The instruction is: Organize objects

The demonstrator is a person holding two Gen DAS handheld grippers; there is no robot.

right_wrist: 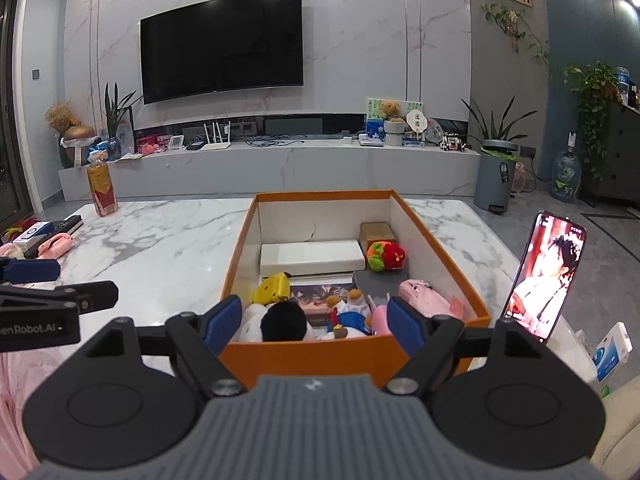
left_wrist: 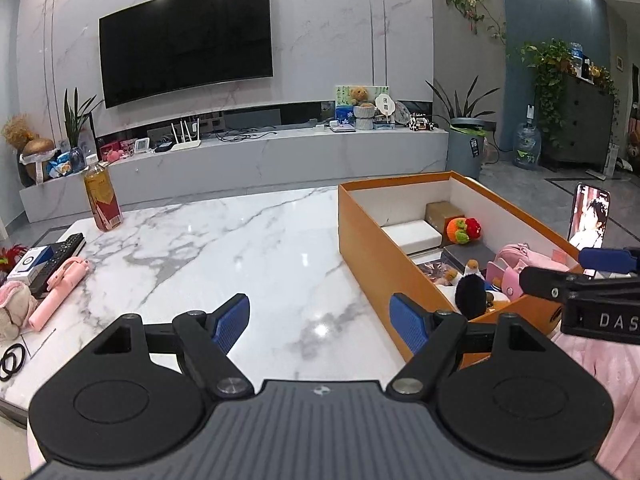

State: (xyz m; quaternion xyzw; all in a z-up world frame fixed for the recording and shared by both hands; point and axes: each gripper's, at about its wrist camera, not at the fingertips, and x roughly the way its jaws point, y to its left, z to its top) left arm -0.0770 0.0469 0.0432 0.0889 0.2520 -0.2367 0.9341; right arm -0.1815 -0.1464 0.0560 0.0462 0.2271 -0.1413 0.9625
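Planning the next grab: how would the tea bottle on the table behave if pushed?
The tea bottle stands tall and narrow, so a high push probably tips it. It looks nearly full, likely heavy. On its side it would probably roll on the glossy marble table.

Glossy veined marble table [left_wrist: 248, 248], matt orange cardboard box [right_wrist: 344, 354] w/ fuzzy plush toys [right_wrist: 280, 322], ribbed blue rubbery fingers [left_wrist: 408, 320].
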